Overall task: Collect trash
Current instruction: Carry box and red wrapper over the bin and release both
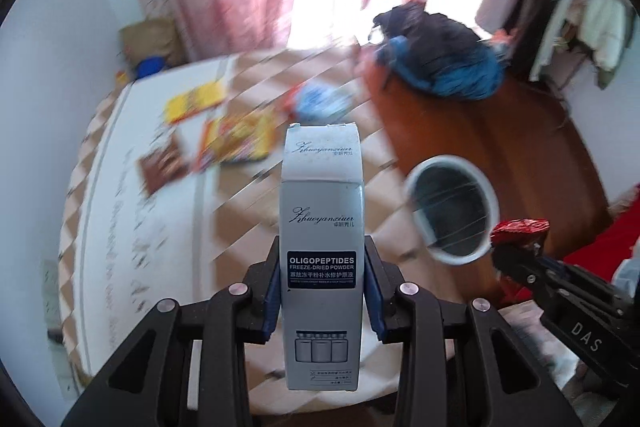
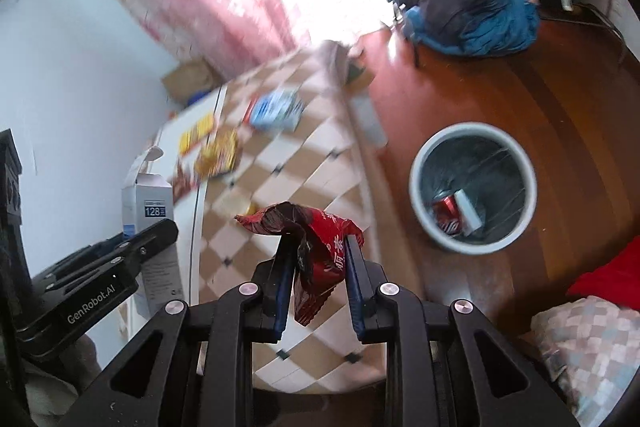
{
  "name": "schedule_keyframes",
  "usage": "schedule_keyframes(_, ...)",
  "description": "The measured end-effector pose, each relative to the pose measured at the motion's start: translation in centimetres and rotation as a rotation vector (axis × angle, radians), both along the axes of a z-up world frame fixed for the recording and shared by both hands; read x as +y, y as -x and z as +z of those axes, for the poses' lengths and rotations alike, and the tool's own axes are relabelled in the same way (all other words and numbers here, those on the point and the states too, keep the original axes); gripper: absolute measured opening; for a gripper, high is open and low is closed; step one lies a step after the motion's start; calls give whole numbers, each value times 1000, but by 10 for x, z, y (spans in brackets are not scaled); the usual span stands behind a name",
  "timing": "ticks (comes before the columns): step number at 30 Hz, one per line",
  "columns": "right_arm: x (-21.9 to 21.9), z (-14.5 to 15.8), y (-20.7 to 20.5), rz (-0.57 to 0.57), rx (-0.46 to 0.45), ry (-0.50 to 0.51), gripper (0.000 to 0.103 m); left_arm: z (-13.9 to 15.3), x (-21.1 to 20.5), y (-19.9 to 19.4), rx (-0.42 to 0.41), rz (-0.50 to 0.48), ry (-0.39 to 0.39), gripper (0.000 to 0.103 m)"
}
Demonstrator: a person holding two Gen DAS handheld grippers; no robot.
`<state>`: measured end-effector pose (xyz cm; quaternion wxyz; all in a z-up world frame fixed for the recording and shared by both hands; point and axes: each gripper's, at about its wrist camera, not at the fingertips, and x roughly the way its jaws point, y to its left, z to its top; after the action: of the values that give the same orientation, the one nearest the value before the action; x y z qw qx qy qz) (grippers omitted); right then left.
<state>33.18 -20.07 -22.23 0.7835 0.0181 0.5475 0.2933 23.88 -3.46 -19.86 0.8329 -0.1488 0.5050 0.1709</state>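
The left gripper [image 1: 323, 287] has its jaws clamped on a tall grey cardboard box [image 1: 322, 227], held upright above the checkered bedspread [image 1: 240, 195]. To its right, the right gripper [image 2: 316, 267] pinches a crumpled red foil wrapper [image 2: 316, 247]. Further right, on the wooden floor [image 2: 560, 147], stands a round grey waste bin [image 2: 474, 187] with trash inside.

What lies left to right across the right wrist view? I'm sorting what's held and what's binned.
Left gripper with grey box → right gripper with red wrapper → trash bin → red cloth.
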Motion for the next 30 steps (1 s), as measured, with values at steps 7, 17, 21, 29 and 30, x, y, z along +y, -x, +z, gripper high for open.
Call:
schedule_keyframes(7,-73,-1,-69,-129,-5,14,25,-3,-57,-92,-36,-117,147,31)
schedule_keyframes(17,-154,-109,-169,-230,183,101,25,-115,-100,-222,168,-185,388,31)
schedule_keyframes(21,-167,-151,-198,-254,242,116,25,-158,-110,-266,250,-203,467,33)
schedule_keyframes(29,-172,-213,-222,-226,343,116,29,-194,-122,-305,337,-214,479,81)
schedule_keyframes(30,-170,-219,-223,-216,352,115,34,-195,-119,-304,340,-204,470,87)
